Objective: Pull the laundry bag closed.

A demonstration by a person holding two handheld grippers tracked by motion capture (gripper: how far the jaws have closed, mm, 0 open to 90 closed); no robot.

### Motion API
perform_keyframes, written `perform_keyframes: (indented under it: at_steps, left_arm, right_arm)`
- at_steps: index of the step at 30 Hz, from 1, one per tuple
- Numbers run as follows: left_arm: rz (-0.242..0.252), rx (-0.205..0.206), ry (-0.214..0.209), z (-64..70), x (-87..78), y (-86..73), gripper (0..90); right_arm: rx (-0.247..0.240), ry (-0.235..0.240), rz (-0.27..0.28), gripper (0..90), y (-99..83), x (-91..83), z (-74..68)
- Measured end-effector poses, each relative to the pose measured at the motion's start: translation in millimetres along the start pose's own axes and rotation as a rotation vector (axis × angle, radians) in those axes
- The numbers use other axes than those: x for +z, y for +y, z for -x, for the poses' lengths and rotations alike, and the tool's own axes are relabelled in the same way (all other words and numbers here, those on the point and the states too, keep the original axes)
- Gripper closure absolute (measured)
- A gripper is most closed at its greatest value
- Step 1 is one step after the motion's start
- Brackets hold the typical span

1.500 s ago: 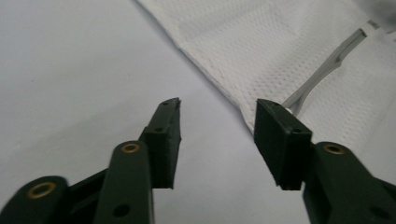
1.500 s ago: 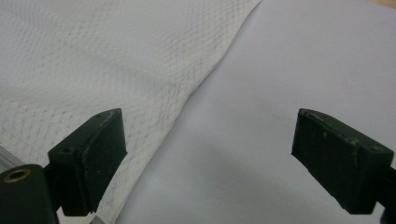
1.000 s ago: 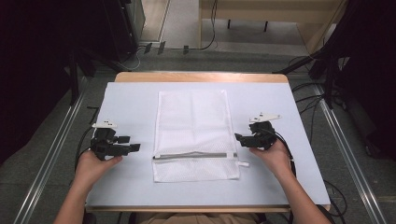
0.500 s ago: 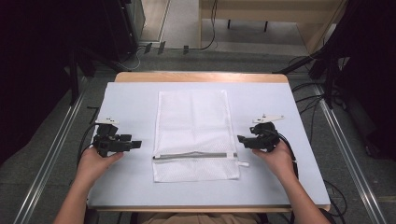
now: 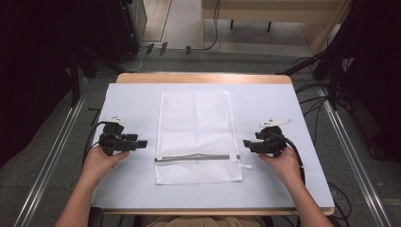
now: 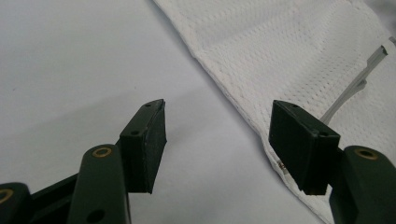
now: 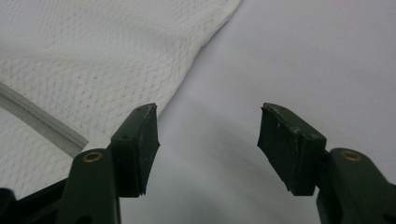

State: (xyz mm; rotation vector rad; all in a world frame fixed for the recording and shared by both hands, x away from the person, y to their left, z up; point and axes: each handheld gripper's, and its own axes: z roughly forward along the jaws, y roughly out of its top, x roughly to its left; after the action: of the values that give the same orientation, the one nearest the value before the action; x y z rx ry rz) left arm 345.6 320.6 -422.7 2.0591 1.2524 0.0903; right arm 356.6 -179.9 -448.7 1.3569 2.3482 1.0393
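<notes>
mesh bag (image 5: pixel 196 137) flat between | left gripper (image 5: pixel 142 143) agape, empty | right gripper (image 5: pixel 247 143) agape, empty

The surface (image 5: pixel 132 99) carries a pale blue-white covering across almost its whole top; a strip of bare light wood (image 5: pixel 203 78) shows along its far edge. The floor (image 5: pixel 56 123) around it is grey. A metal rail (image 5: pixel 52 161) runs along the floor on the left side, and a second rail (image 5: pixel 352 156) runs along the right. Dark equipment (image 5: pixel 56 42) stands at far left, largely in shadow. Black cables (image 5: pixel 317 101) lie on the floor near the far right corner. Beyond the surface stands a light wooden bench (image 5: pixel 265 12) with dark legs. A cable (image 5: pixel 217 28) hangs down beside it. Small dark fittings (image 5: pixel 163 47) sit on the floor behind.
</notes>
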Motion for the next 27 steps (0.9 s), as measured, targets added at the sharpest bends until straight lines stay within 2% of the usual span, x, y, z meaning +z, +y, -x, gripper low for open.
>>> perform_keyframes:
  at_steps: [7,10,16,20,22,27]
  left_arm:
    - [0.002,0.003,0.003,0.7,0.4,0.0,36.7]
    - [0.0,0.001,0.001,1.2,0.5,-0.2,36.6]
    - [0.006,0.002,0.002,2.1,-0.6,0.2,36.7]
    - [0.008,0.008,-0.002,3.5,-1.5,-0.9,36.8]
    - [0.005,0.009,0.002,4.2,-2.4,-2.1,36.8]
    - [0.018,0.001,0.004,4.4,-8.4,-6.9,36.8]
  right_arm:
    - [0.002,0.004,-0.012,39.3,-0.3,0.6,-0.3]
    - [0.033,0.019,-0.026,41.5,0.2,1.0,-1.3]
    - [0.0,0.029,-0.021,41.7,1.4,0.6,-6.6]
    - [-0.003,0.038,-0.025,42.3,2.6,0.6,-11.1]
    - [-0.013,0.064,-0.018,43.4,5.0,1.4,-16.1]
    - [-0.042,0.075,-0.022,44.8,8.7,4.0,-22.8]
